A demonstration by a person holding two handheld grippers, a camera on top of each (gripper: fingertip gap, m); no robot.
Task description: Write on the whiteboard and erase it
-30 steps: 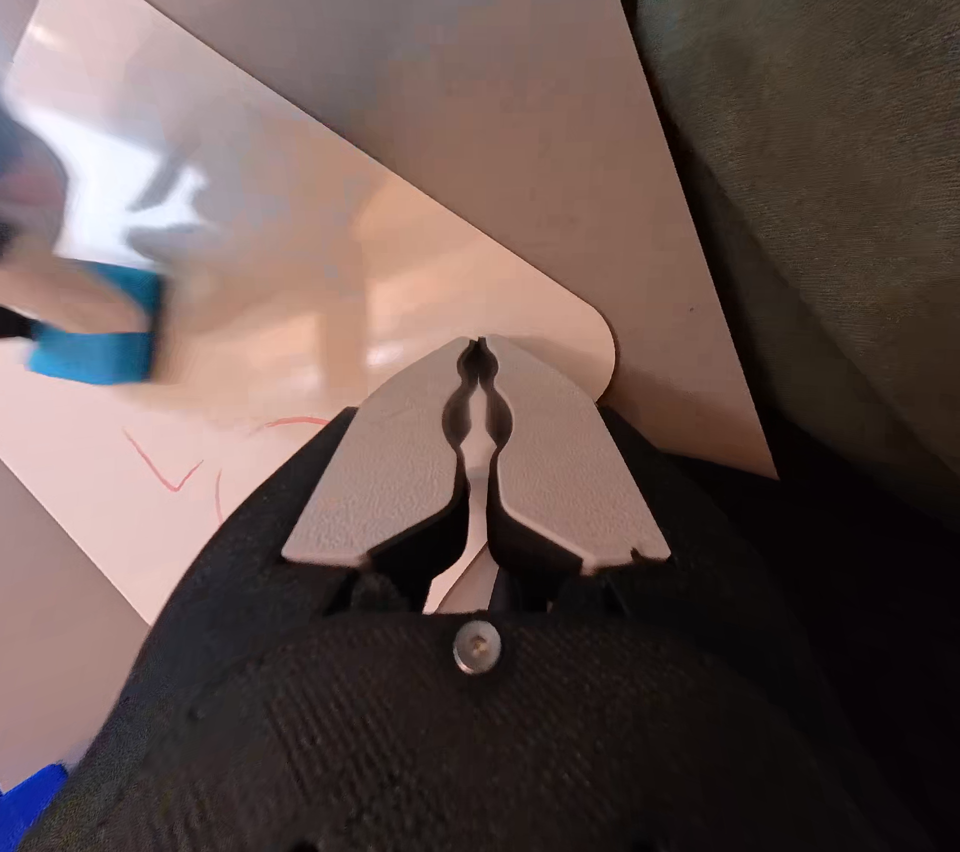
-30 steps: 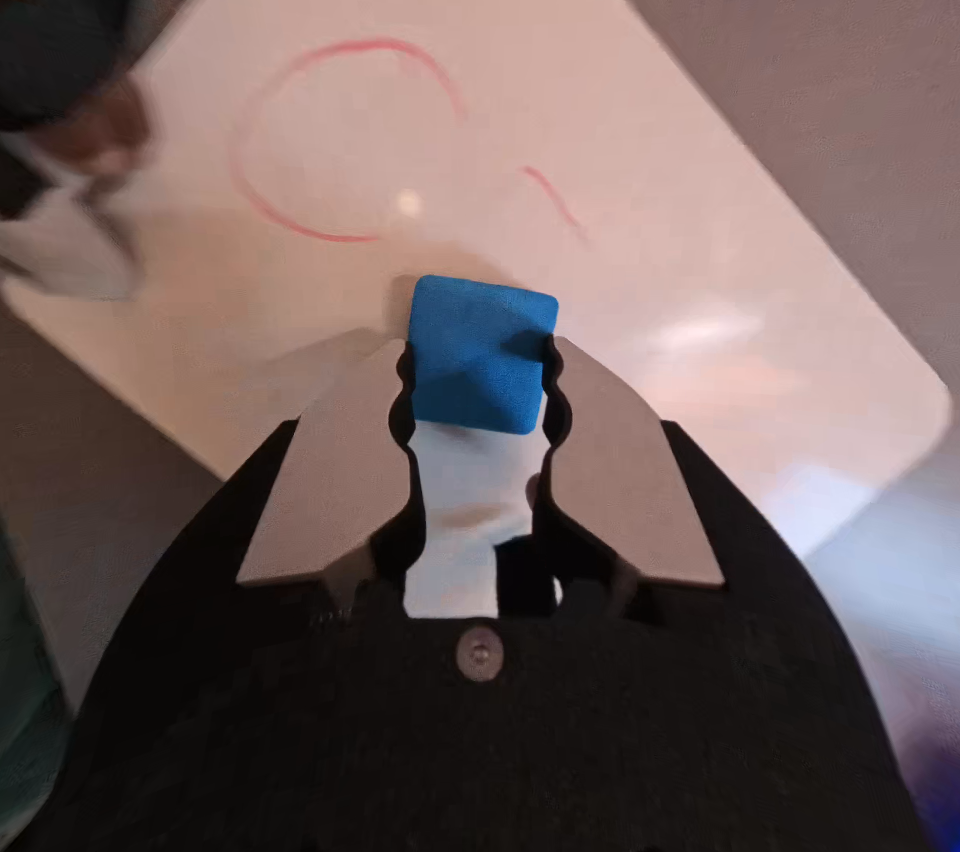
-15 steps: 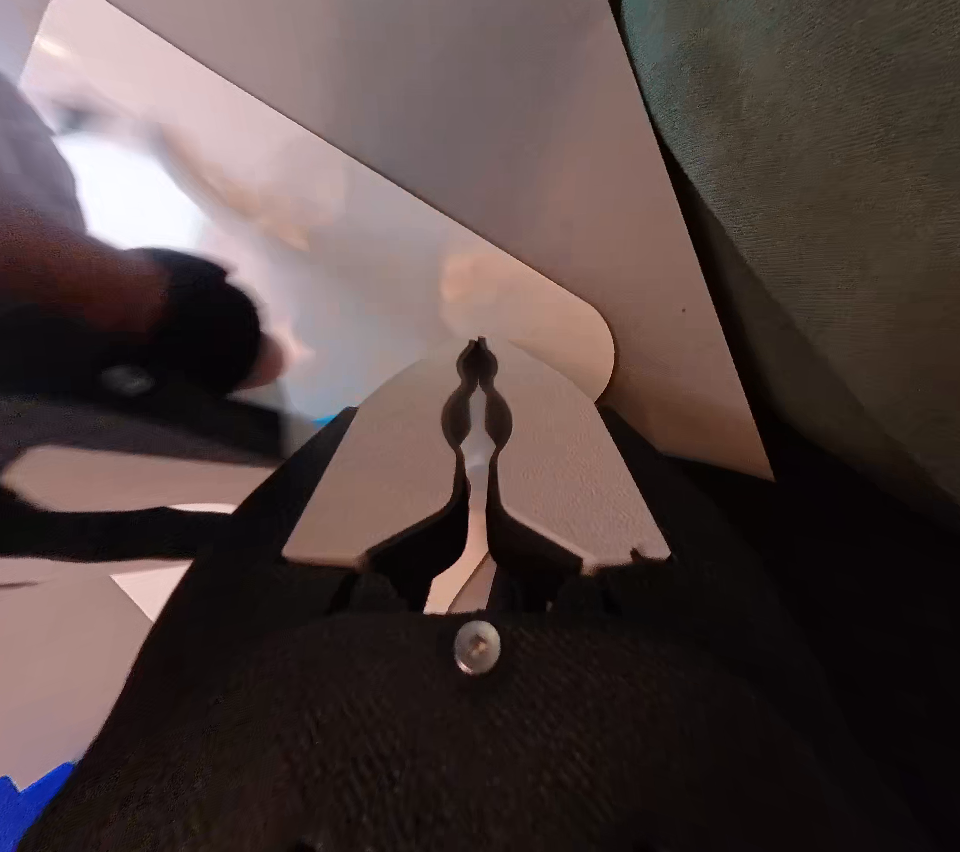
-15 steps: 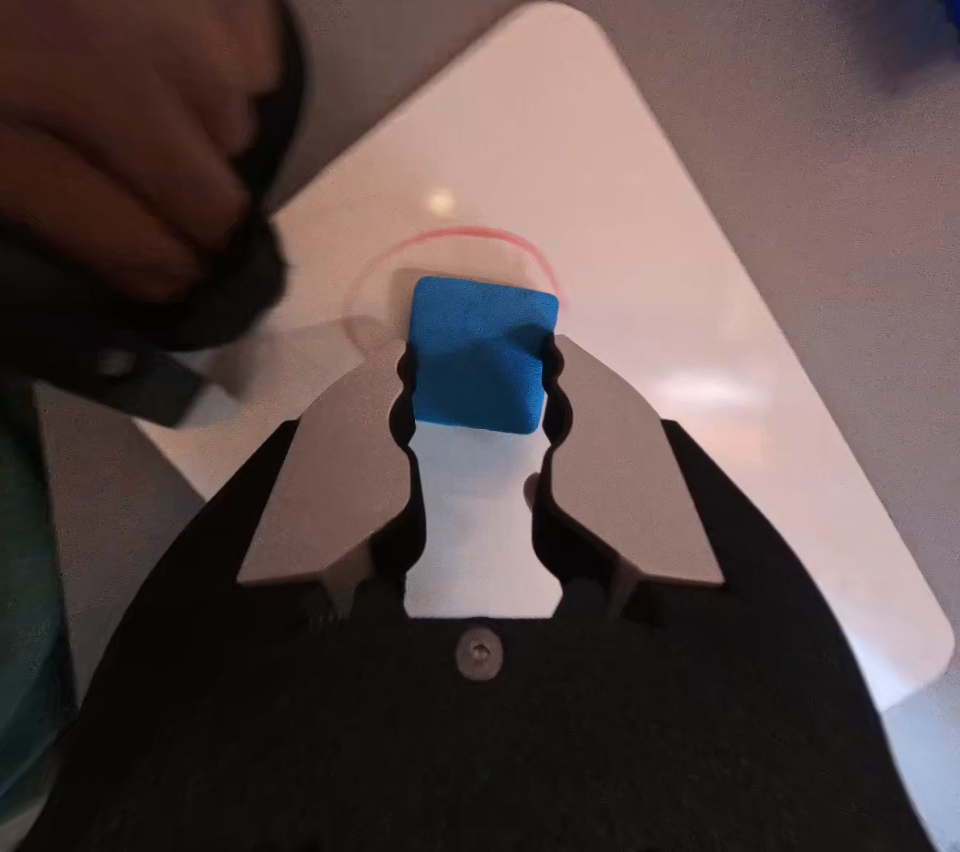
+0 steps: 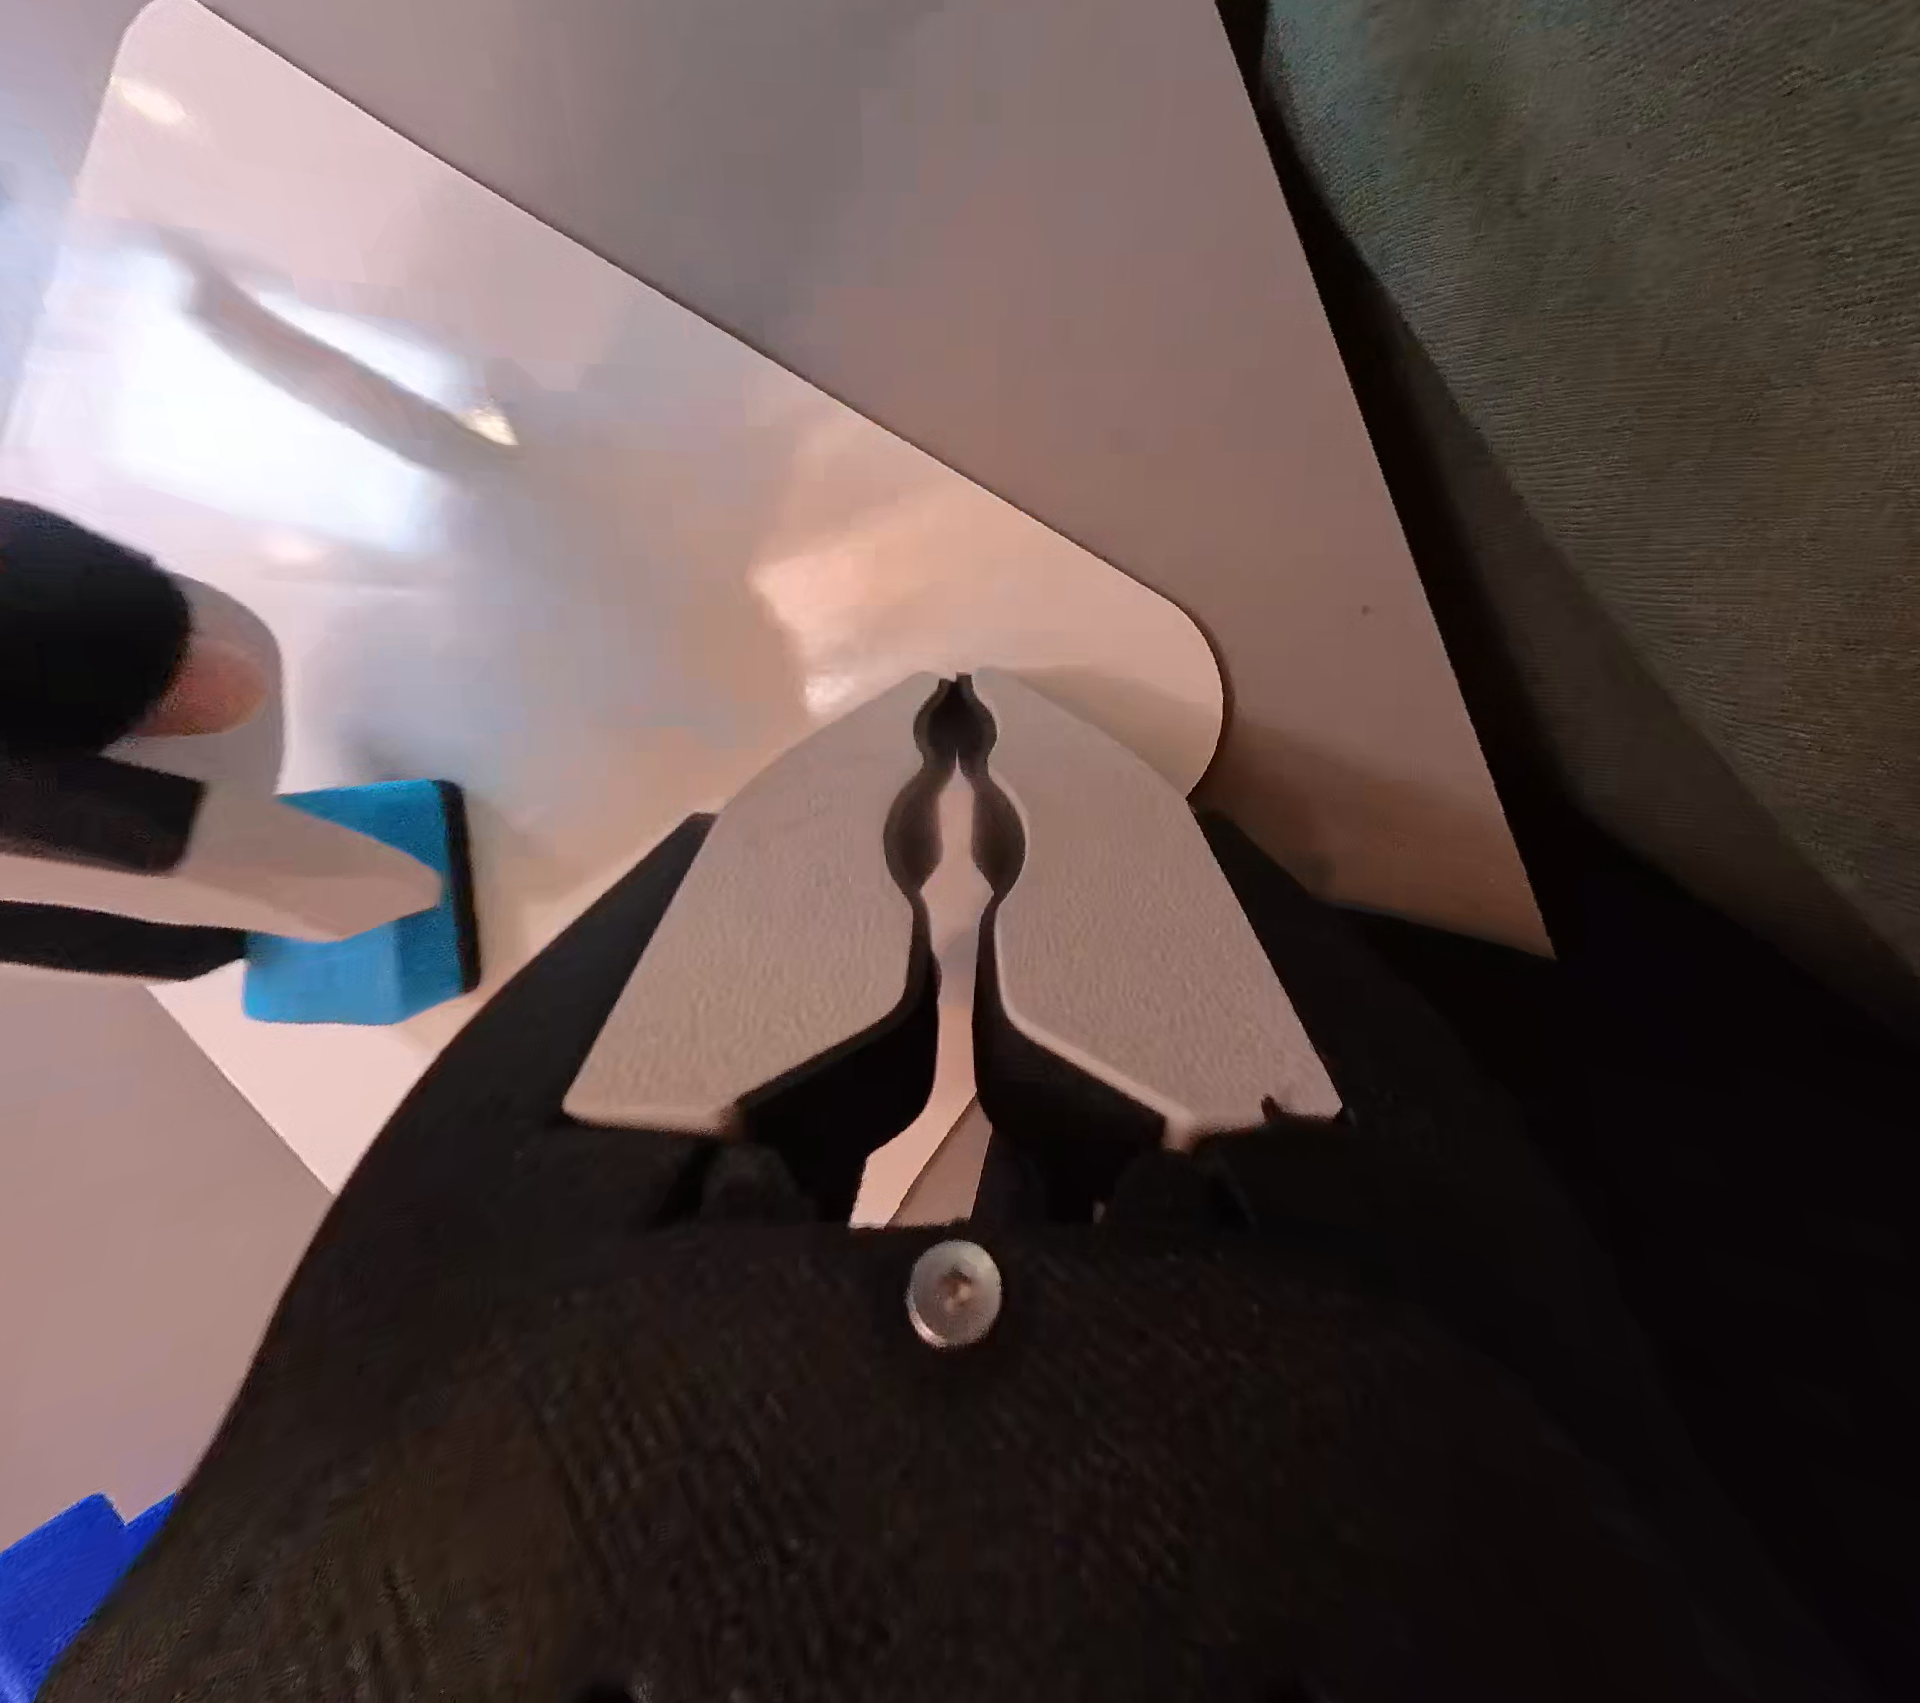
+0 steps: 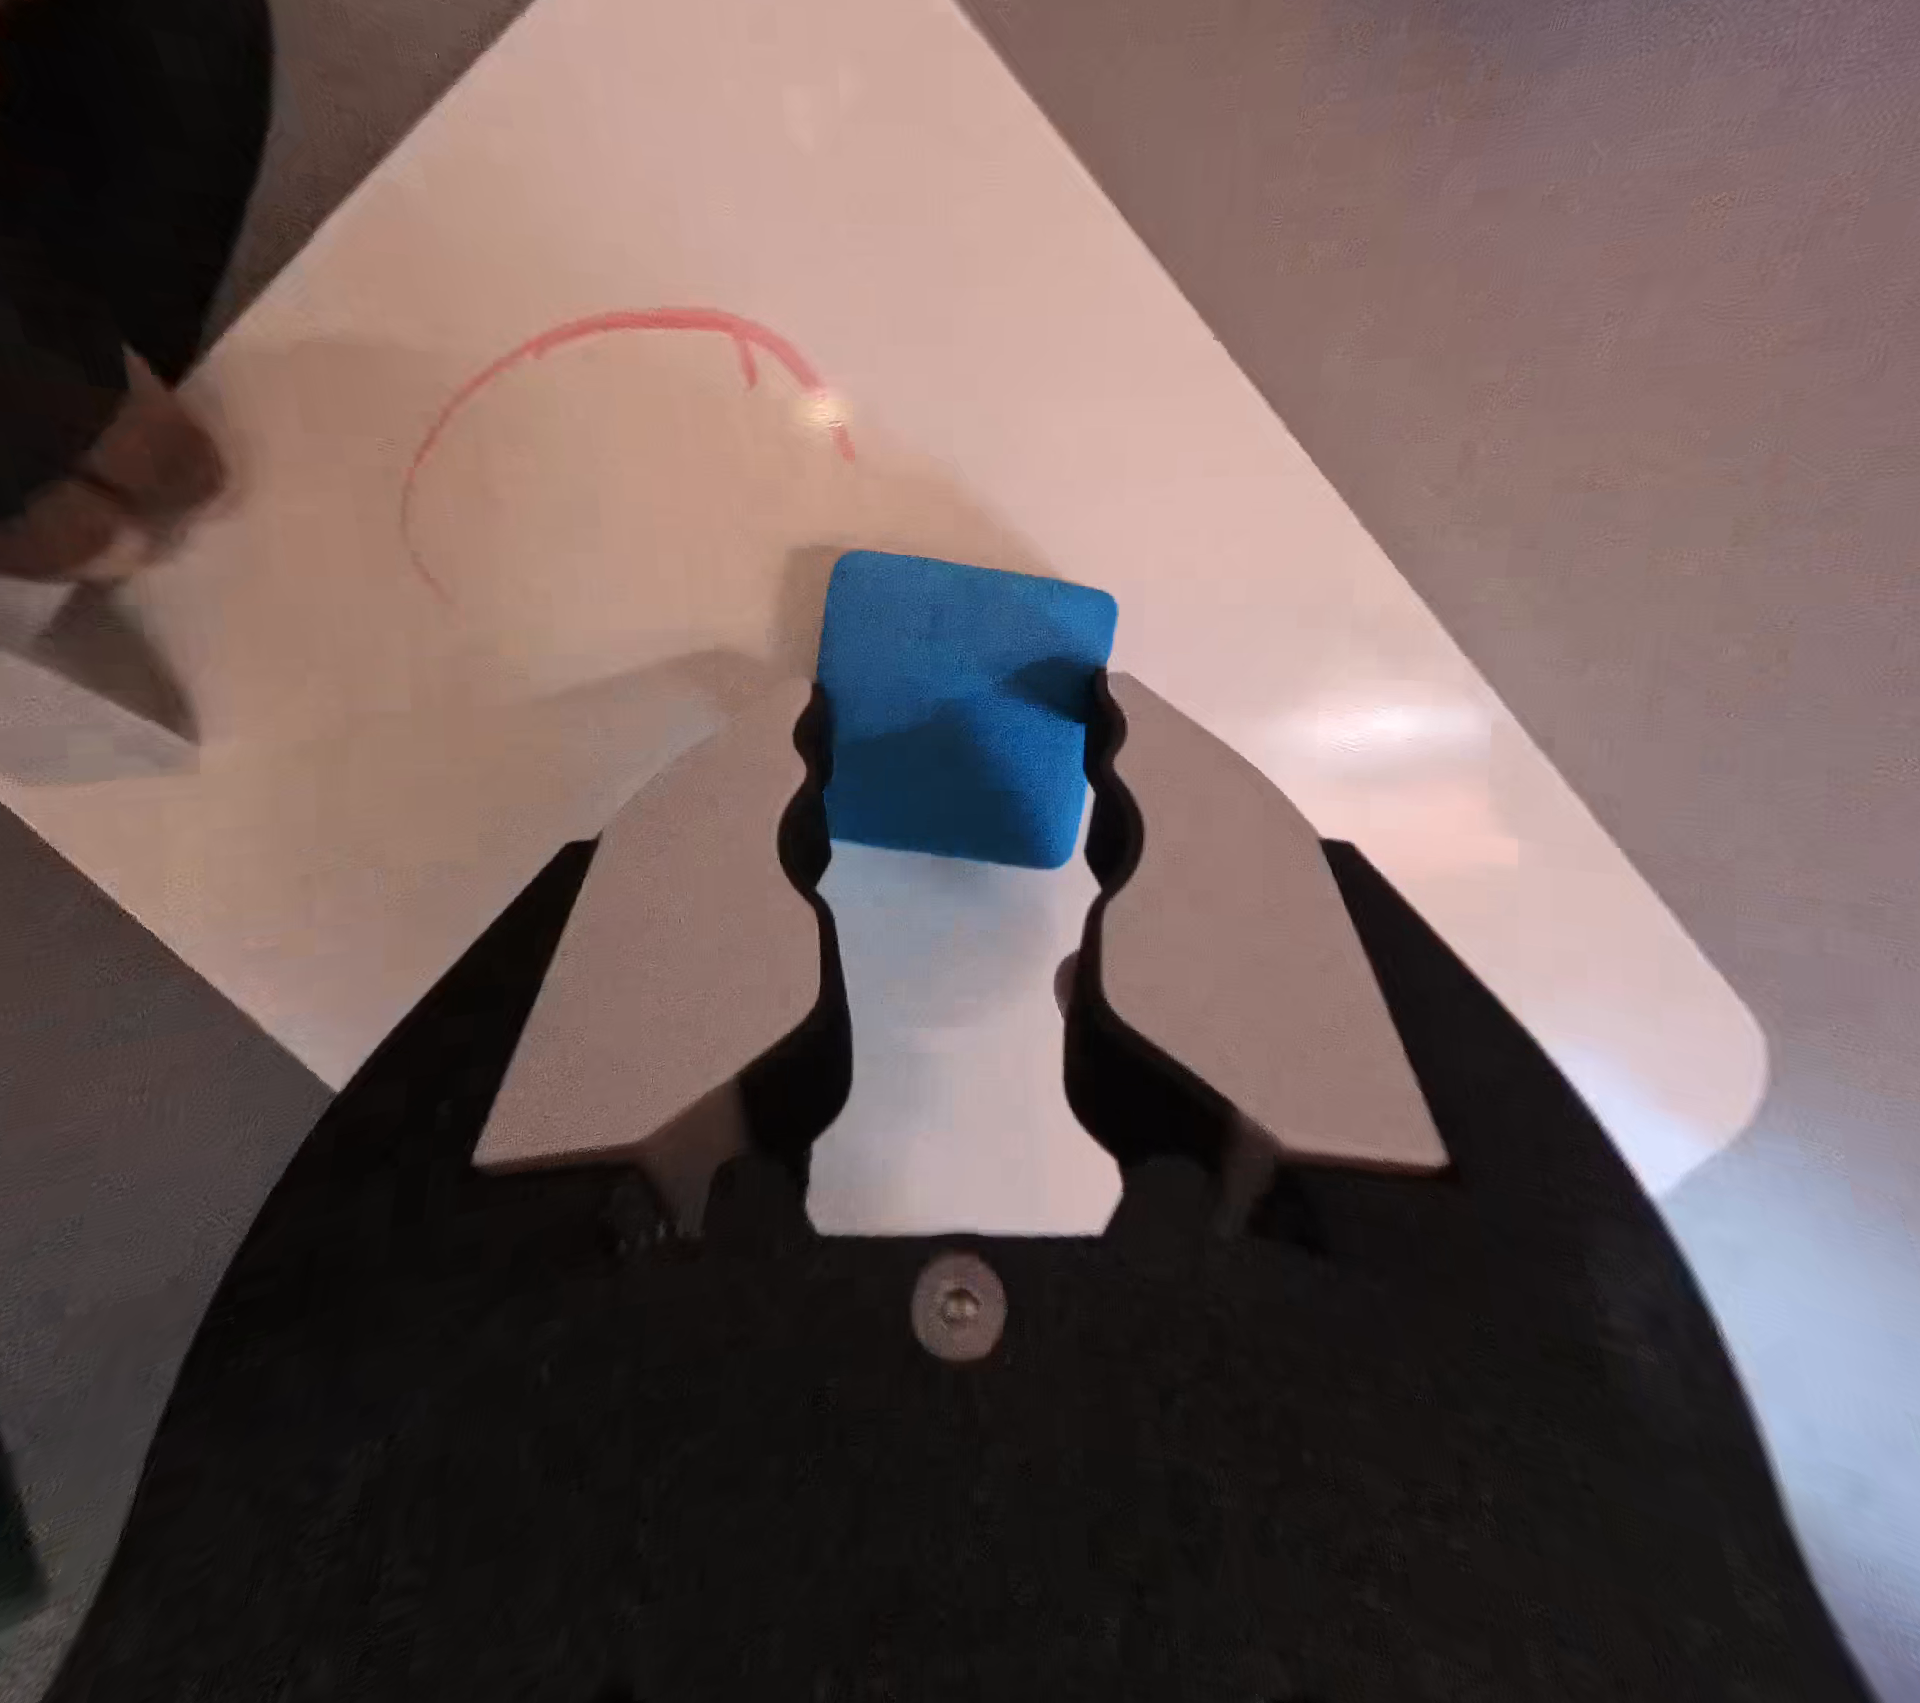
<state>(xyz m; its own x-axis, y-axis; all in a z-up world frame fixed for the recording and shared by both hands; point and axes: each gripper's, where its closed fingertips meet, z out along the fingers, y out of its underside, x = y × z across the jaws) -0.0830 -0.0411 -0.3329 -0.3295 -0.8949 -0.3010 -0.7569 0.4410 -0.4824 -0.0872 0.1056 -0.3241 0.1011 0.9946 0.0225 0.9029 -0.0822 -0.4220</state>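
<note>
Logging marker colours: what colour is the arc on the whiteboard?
Red arc, clearest in the right wrist view.

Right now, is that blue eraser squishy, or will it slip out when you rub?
The blue eraser looks like soft foam, so probably squishy and light. The right gripper pinches both its sides, so it likely stays put. The whiteboard looks glossy, so it should glide.

A grey table (image 6: 1455,303) carries a white whiteboard (image 6: 779,147) lying flat.
</note>
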